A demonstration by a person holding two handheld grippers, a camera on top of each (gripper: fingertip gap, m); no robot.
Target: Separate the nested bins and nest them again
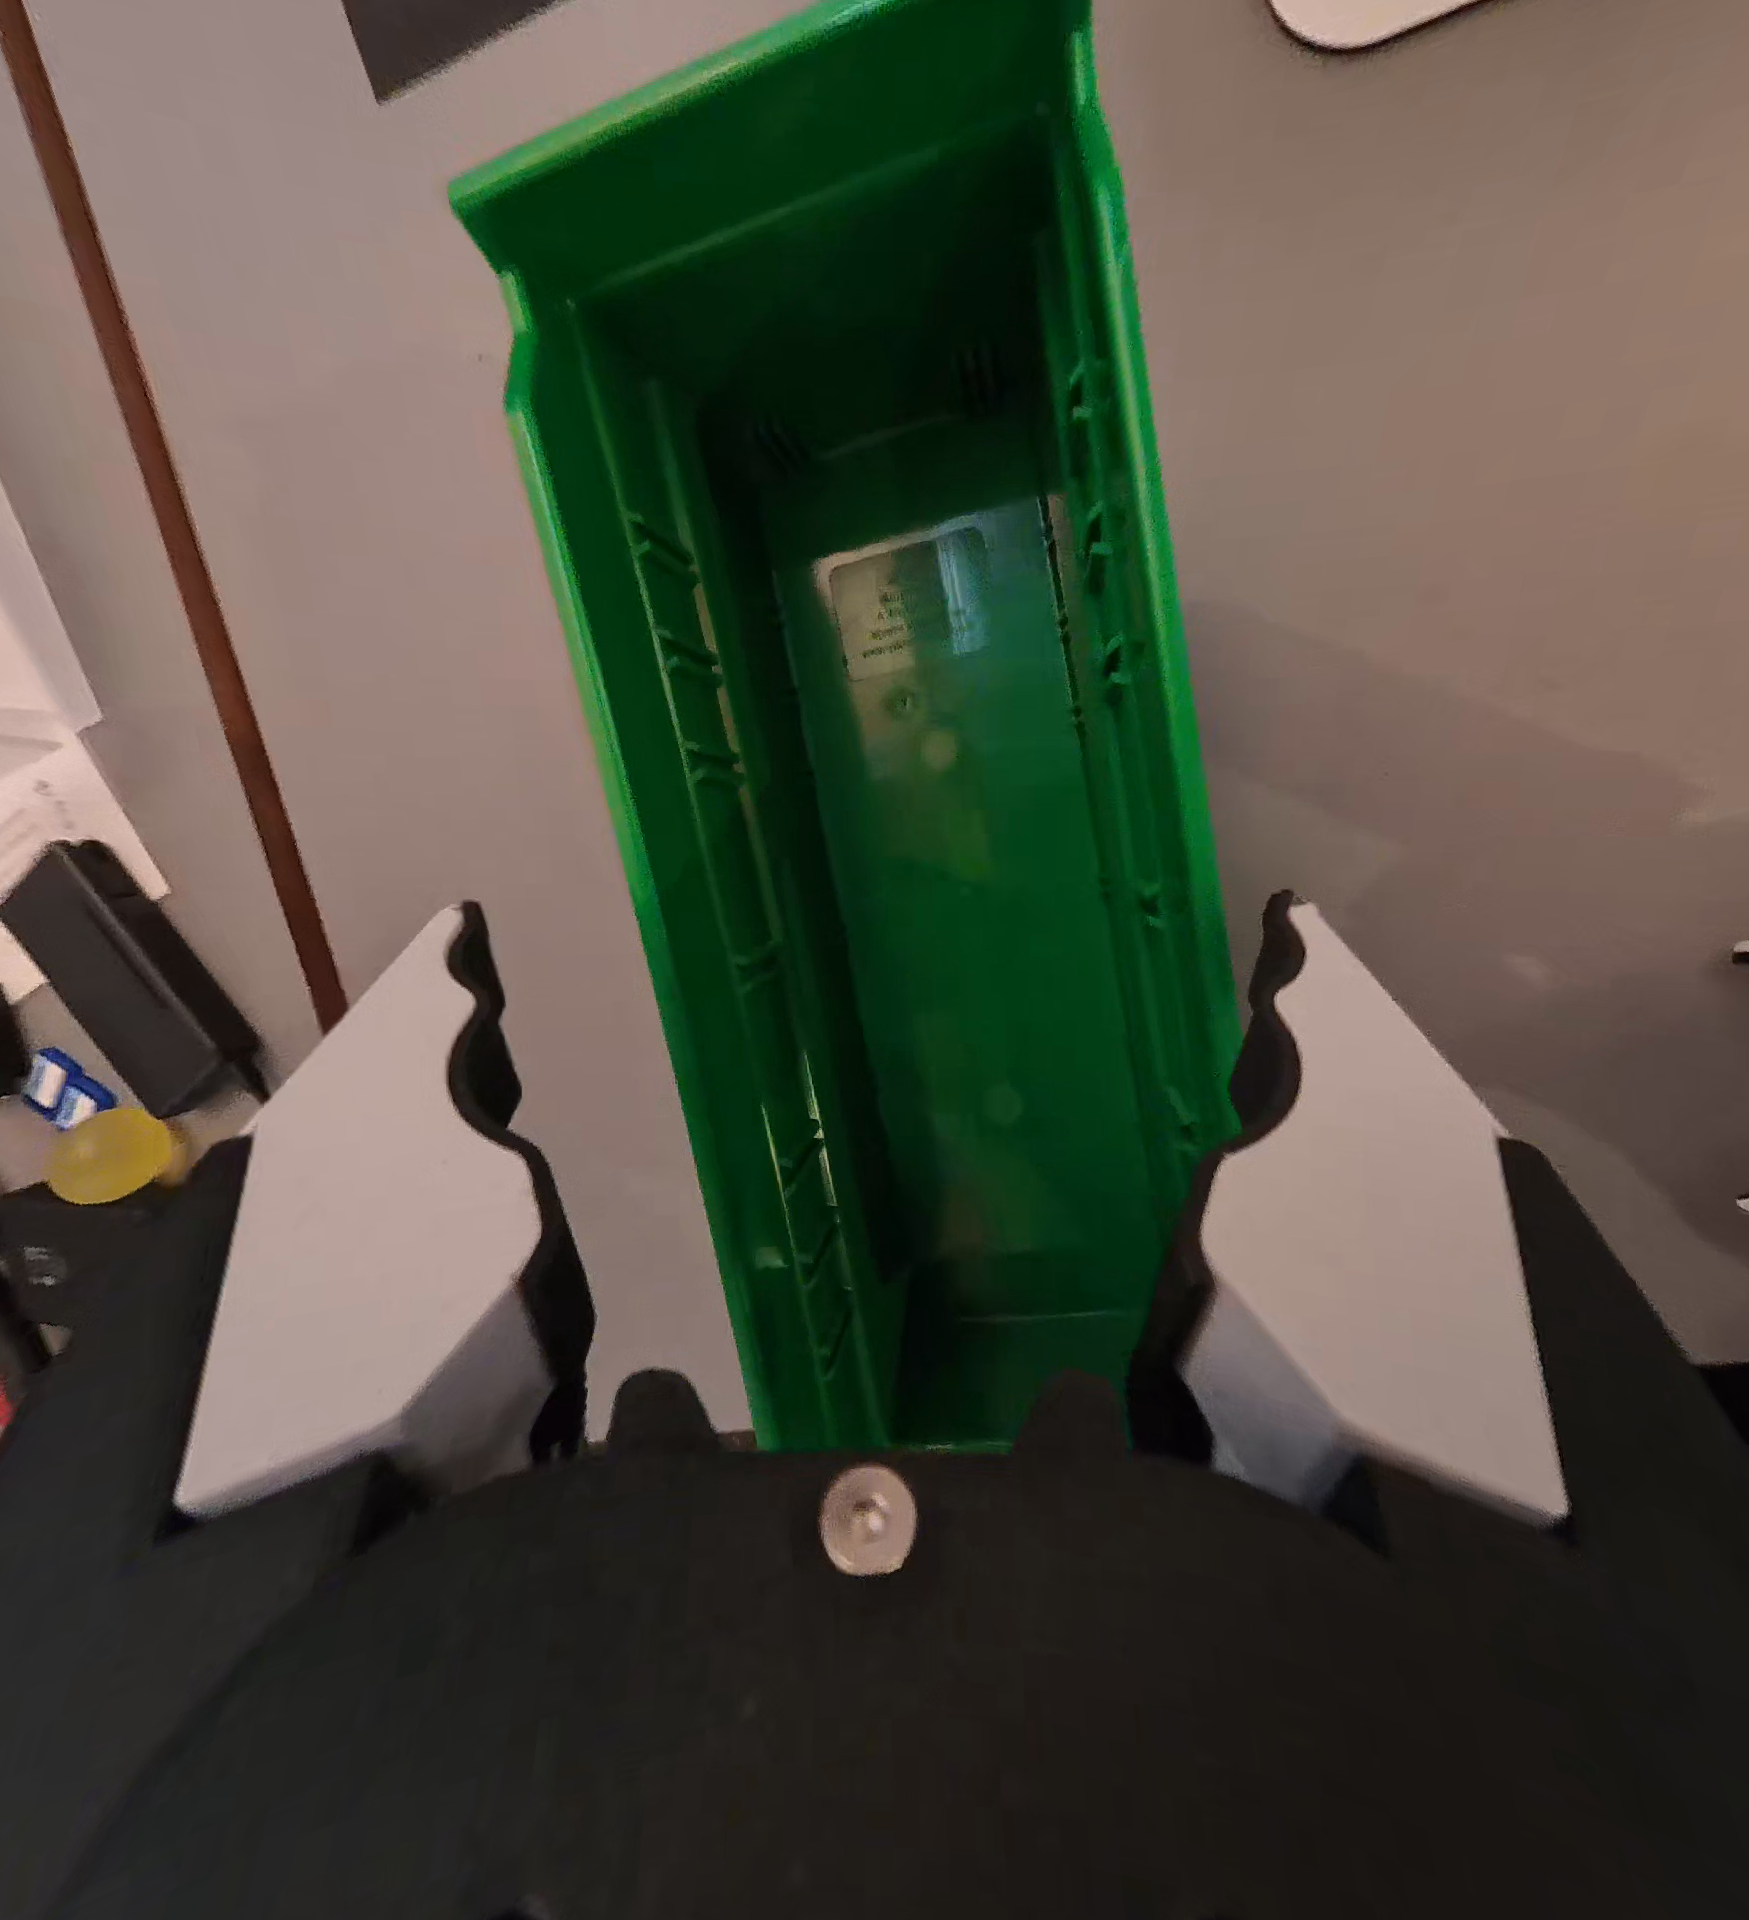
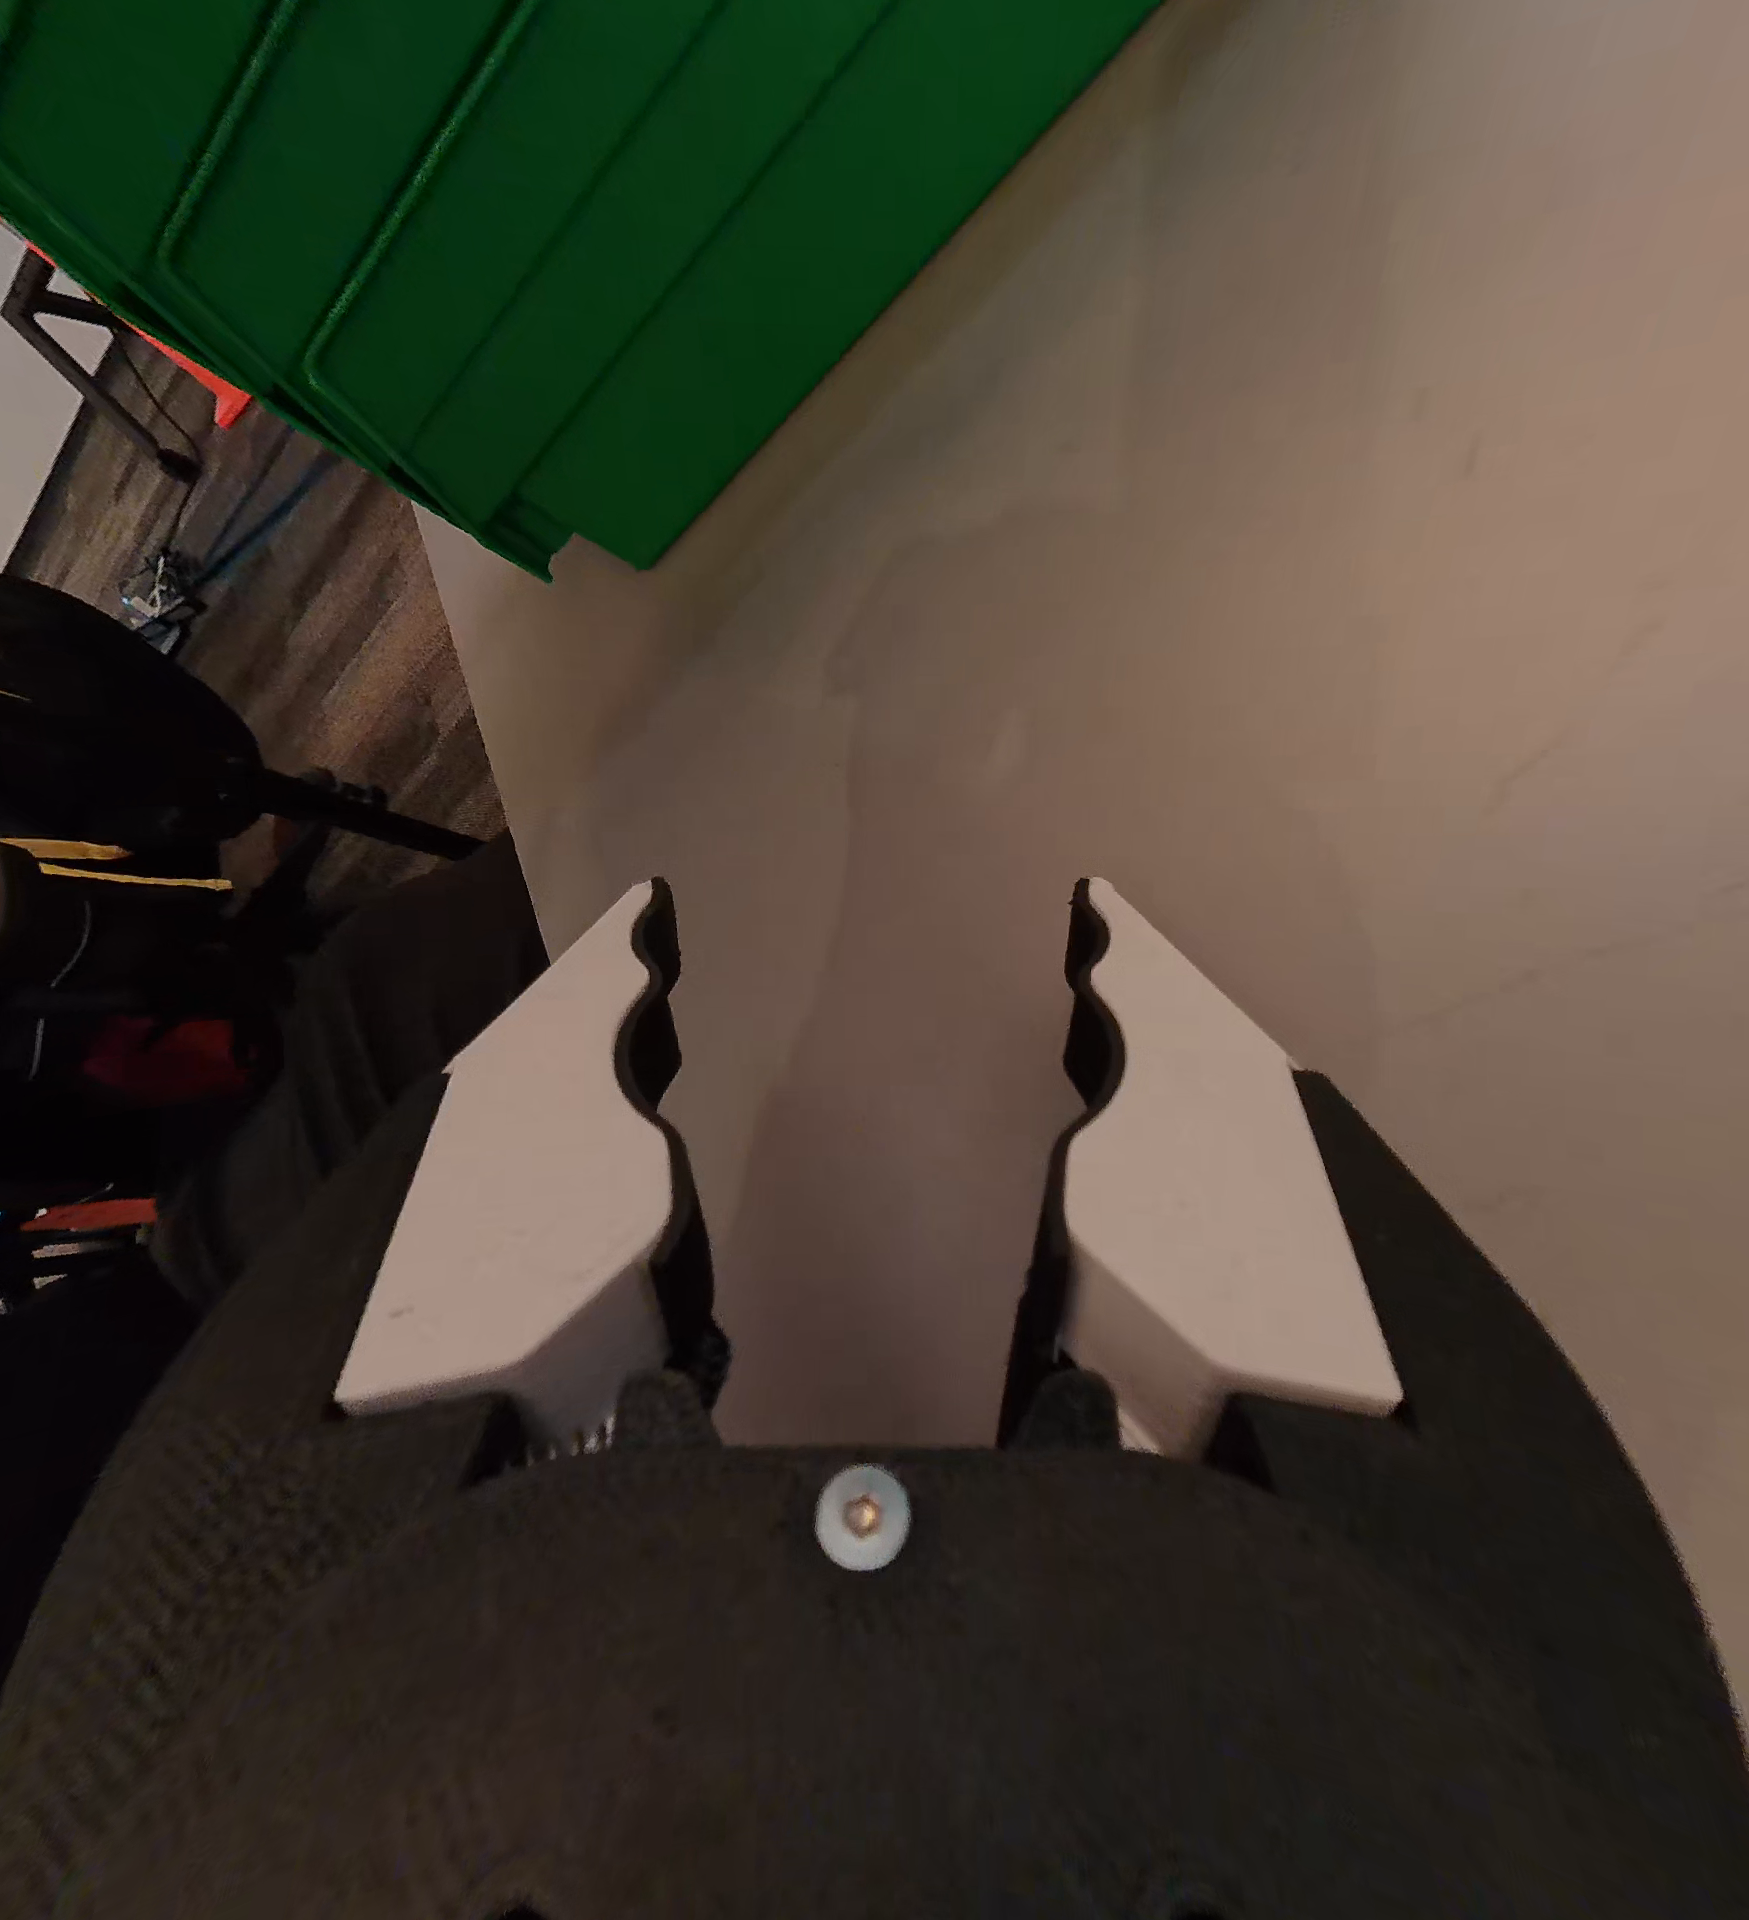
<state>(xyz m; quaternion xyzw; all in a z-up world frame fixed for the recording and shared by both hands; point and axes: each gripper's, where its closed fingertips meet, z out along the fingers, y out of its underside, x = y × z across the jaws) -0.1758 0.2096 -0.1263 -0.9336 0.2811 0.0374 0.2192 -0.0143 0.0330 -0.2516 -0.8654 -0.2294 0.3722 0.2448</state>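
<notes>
table (image 2: 1265,520) carrying all | bins (image 1: 953,935) lying lengthwise between left gripper (image 1: 875,914) fingers, right finger touching bin wall, left finger apart from it, jaws spread, not clamping | same bins (image 2: 537,260) showing far ahead of right gripper (image 2: 872,894), jaws gaping, holding nothing | yellow ball (image 1: 109,1153) sitting at far left

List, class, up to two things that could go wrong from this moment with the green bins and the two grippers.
1. The left gripper has its jaws wide around the green bin. Only one side seems to touch, so the bin may slip or twist.
2. The right gripper is open and empty, apart from the bins near the table edge. A push could slide them toward the floor.
</notes>
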